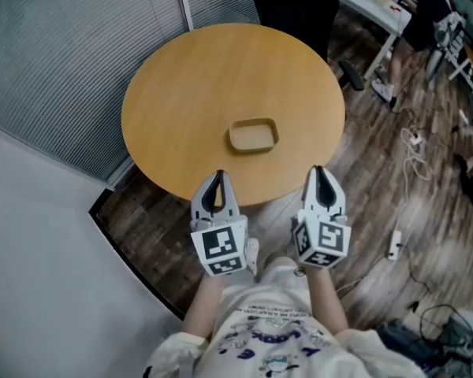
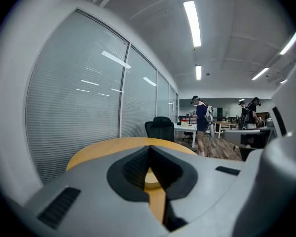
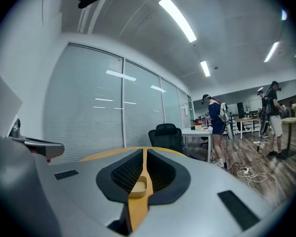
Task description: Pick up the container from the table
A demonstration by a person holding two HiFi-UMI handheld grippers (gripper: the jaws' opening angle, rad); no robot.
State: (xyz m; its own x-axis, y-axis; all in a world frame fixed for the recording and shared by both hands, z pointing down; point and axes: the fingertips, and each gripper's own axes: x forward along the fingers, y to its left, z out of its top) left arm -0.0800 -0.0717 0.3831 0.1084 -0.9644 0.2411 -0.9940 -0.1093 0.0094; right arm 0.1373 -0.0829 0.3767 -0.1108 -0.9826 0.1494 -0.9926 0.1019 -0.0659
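Your left gripper (image 1: 218,175) is shut, its two jaws tip to tip with nothing between them, and it hangs just over the near edge of the round wooden table (image 1: 181,77). Your right gripper (image 1: 318,169) sits level with it, a little way off to its right and over the same edge. Its jaws also look closed and empty, with only a thin slit showing behind the tips in the right gripper view. The container (image 1: 253,135), a shallow tan tray with rounded corners, lies flat on the table ahead of both grippers. It sits between their two lines, somewhat nearer the left one, and touches neither. In the right gripper view the tray shows low in the gap behind the jaws, slightly left of centre. In the left gripper view the pale shape in that gap is probably the same tray, though it is too blurred to be sure. Beyond the far rim of the table, ahead of your right gripper, stands a black office chair (image 1: 296,6). A wall of closed blinds (image 1: 79,46) runs ahead and to the left of your left gripper. Cables (image 1: 414,160) trail over the wood floor to the right of your right gripper.
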